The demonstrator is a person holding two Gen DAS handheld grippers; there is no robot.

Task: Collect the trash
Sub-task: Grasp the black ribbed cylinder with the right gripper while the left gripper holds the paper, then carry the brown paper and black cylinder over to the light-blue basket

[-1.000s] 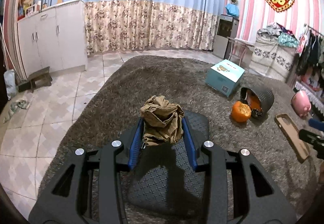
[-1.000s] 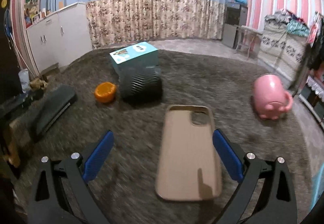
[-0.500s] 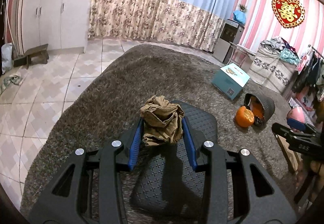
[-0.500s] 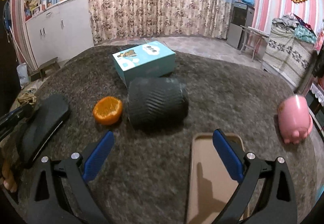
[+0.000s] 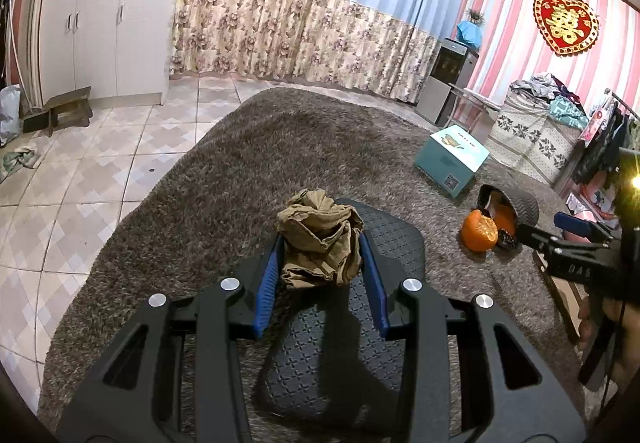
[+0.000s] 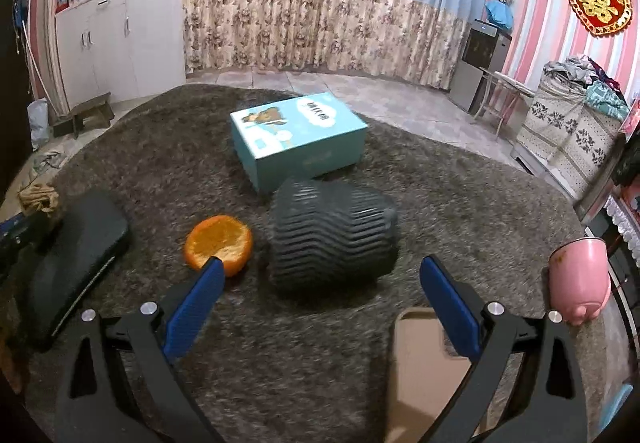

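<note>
Crumpled brown paper (image 5: 318,239) sits pinched between the blue pads of the left gripper (image 5: 320,263), held above a black textured pad (image 5: 394,239) on the shaggy grey rug (image 5: 240,163). It looks light and soft, likely to crush rather than slip, so a grip across its bulk should do. Nearby, the orange peel (image 6: 219,244) lies beside a tipped dark ribbed bin (image 6: 332,239). The right gripper (image 6: 320,299) hangs wide apart and empty, facing the bin.

Dim indoor light, fisheye-warped edges, right-edge glare
</note>
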